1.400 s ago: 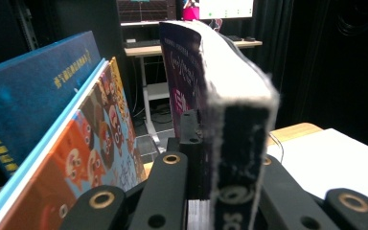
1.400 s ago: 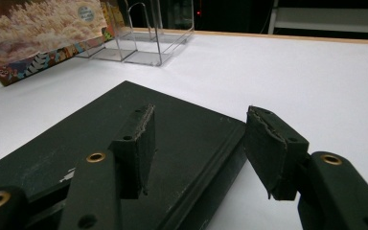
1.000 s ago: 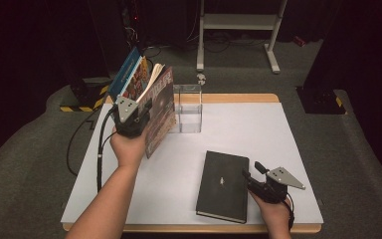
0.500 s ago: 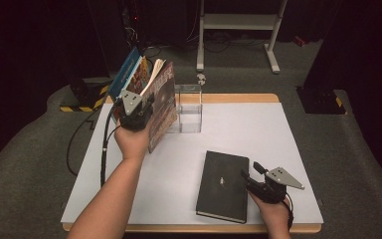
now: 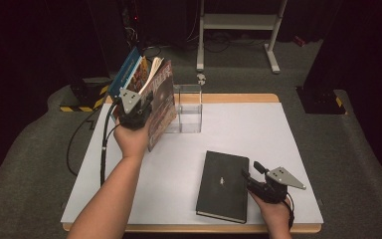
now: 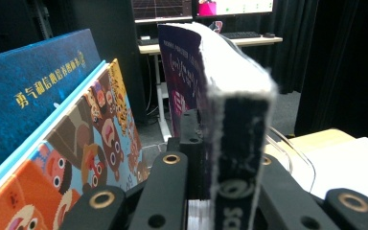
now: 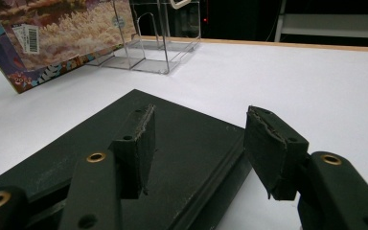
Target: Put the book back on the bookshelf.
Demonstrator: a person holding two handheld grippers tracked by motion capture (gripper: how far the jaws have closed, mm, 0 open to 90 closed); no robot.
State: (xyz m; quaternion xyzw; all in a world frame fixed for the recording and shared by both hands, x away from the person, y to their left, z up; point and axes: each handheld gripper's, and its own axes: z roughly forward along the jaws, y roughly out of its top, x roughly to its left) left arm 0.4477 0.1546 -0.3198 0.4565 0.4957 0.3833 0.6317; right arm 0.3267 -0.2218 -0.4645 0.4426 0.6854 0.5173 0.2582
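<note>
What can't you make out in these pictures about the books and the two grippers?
- Held book, left gripper view: title cut off at the bottom edge; the spine is blurred.
- Left gripper, high view: the books hide its jaws.
- Black book, high view: cover emblem too small to read.
- Right gripper, right gripper view: whether its jaws touch the black book's edge is unclear.

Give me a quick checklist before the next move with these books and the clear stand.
1. Left gripper clamped on the purple paperback: ok, jaws shut on its lower edge.
2. Paperback held off the table: ok, raised and tilted beside the clear acrylic stand.
3. Stand free to take a book: cannot tell, the picture books lean at its left.
4. Right gripper gripping the black notebook: not ok, jaws open, astride its edge.
5. Notebook flat on the white table: ok.
</note>
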